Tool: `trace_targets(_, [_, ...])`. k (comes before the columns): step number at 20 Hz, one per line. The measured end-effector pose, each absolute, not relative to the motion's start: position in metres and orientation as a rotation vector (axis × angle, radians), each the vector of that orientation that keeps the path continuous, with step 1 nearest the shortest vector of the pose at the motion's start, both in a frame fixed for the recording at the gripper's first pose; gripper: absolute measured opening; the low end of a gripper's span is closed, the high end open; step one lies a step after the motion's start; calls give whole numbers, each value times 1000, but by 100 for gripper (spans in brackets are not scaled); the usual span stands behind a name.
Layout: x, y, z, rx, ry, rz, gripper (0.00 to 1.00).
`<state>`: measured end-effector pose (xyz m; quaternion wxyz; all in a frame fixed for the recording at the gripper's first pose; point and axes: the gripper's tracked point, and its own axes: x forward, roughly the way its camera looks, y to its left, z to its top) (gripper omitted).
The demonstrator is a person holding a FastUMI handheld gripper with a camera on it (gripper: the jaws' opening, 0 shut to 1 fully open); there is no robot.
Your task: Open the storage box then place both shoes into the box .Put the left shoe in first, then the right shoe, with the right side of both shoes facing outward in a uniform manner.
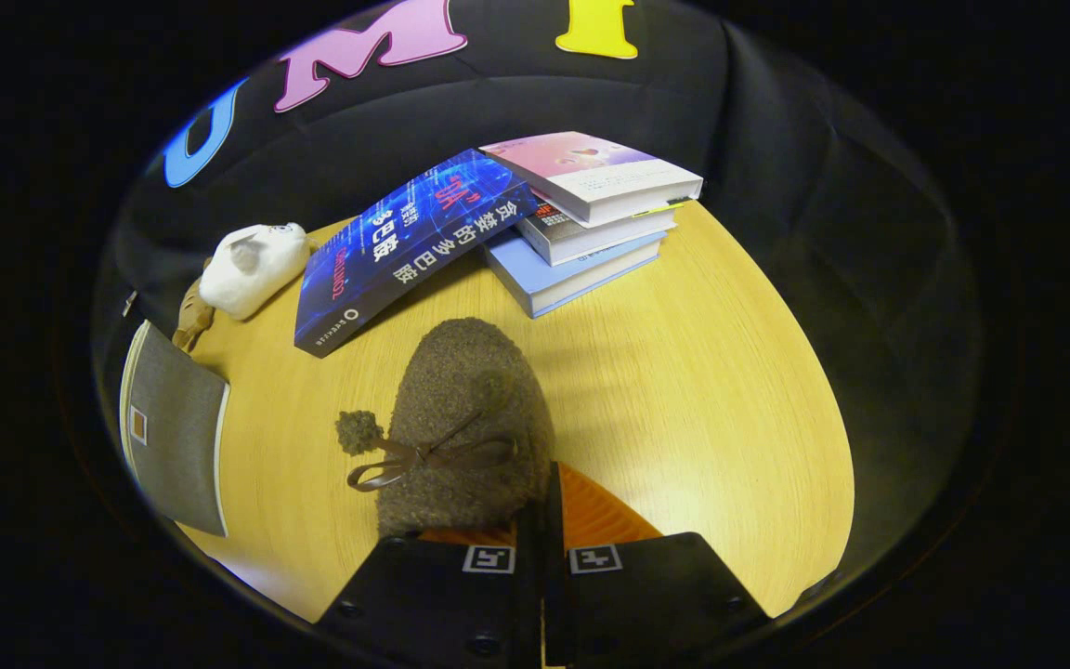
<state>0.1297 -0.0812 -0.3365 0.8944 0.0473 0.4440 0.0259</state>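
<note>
A: While the table is being logged, item one: shoe [465, 418], brown fleece, bow and pompom on top, toe pointing away toward the books.

B: Held or lying?

A: Held, as I read it. The gripper [542, 506] has its fingers drawn nearly together, with a thin edge at the shoe's heel opening between them. That suits carrying: a grip at the rim leaves the body free to hang forward.

B: Does the sole touch the table [711, 390]?

A: Cannot tell. The toe lies over the wood, but contact is hidden.

B: Item two?

A: Blue book [410, 246], beyond the shoe, leaning with its far end on a stack [591, 223] of three books. It slopes because the stack props it.

B: Item three?

A: Plush toy [252, 265], white, near the blue book's other side, a brown object just beside it. Grey folder [173, 427], at the table's edge, well apart from the shoe.

B: Storage box?

A: Not logged. Nor a second shoe. Which shoe this is, left or right, I cannot judge from the top.

B: Stage?

A: Likely carrying one shoe toward the box.
</note>
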Motion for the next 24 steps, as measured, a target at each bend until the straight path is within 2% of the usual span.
trace_targets(9, [107,-37,-272,126,878,-1,7])
trace_targets(15, [91,45,-201,155,785,80,6])
trace_targets(24, [74,201,-142,207,786,241,7])
